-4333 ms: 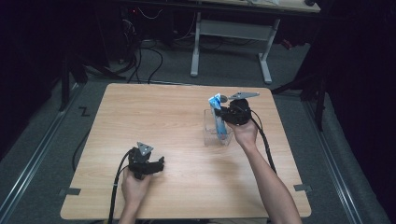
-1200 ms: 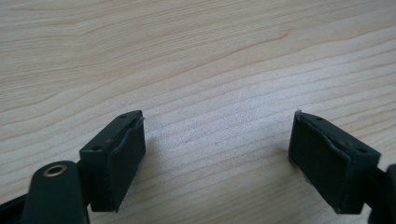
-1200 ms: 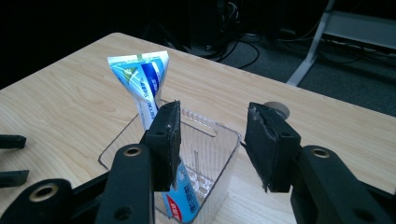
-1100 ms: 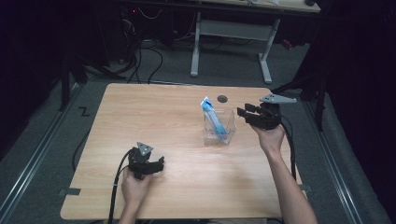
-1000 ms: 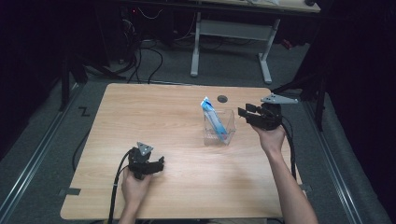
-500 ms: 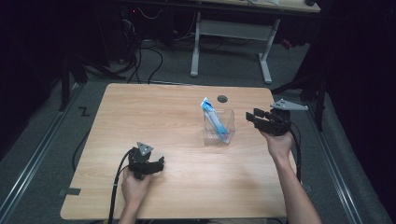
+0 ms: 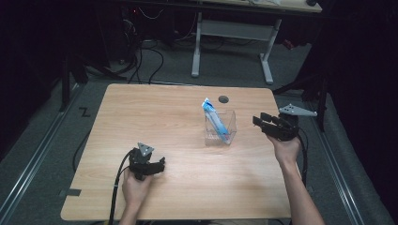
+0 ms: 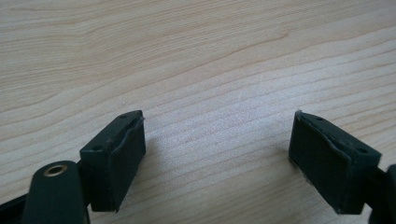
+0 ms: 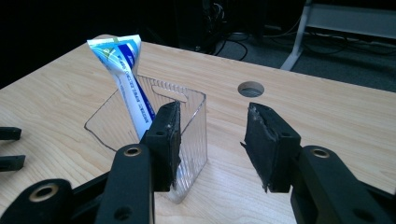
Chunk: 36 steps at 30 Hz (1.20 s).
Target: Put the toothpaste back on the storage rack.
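Toothpaste tube stands slanted inside the clear plastic bin near the table's middle right, its crimped end poking above the rim. The right gripper hangs just beside the bin on the right, jaws apart and gripping nothing. The left gripper rests low over bare wood near the front edge, jaws spread wide and empty too. Placing the tube looks finished, so this reads as the release-and-clear step. Next, I judge, the right hand needs only to settle on the table without nudging the light bin.
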Each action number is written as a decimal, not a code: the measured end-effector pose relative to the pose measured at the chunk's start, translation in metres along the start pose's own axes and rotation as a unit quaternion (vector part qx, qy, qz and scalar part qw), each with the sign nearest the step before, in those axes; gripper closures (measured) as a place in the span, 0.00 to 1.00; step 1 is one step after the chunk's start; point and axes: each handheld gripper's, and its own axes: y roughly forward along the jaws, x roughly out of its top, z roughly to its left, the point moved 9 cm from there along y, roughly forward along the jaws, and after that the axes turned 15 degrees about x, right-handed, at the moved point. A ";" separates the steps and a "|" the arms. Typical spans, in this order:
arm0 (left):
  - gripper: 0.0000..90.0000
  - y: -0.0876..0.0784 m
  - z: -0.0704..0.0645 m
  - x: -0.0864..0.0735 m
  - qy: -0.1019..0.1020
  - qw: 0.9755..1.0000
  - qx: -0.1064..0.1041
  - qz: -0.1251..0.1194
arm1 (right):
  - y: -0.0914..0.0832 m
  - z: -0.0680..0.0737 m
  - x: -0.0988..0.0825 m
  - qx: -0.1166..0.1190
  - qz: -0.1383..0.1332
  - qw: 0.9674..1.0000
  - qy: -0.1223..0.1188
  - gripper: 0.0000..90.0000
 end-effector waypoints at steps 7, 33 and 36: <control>0.21 0.000 0.000 0.000 0.000 1.000 0.000 0.000 | -0.006 -0.001 -0.004 -0.002 0.000 1.000 0.003 0.62; 0.21 0.000 0.000 0.000 0.000 1.000 0.000 0.000 | -0.027 -0.005 -0.031 0.000 0.001 1.000 0.024 0.61; 0.21 0.000 0.000 0.000 0.000 1.000 0.000 0.000 | -0.028 -0.003 -0.032 0.000 0.001 1.000 0.023 0.61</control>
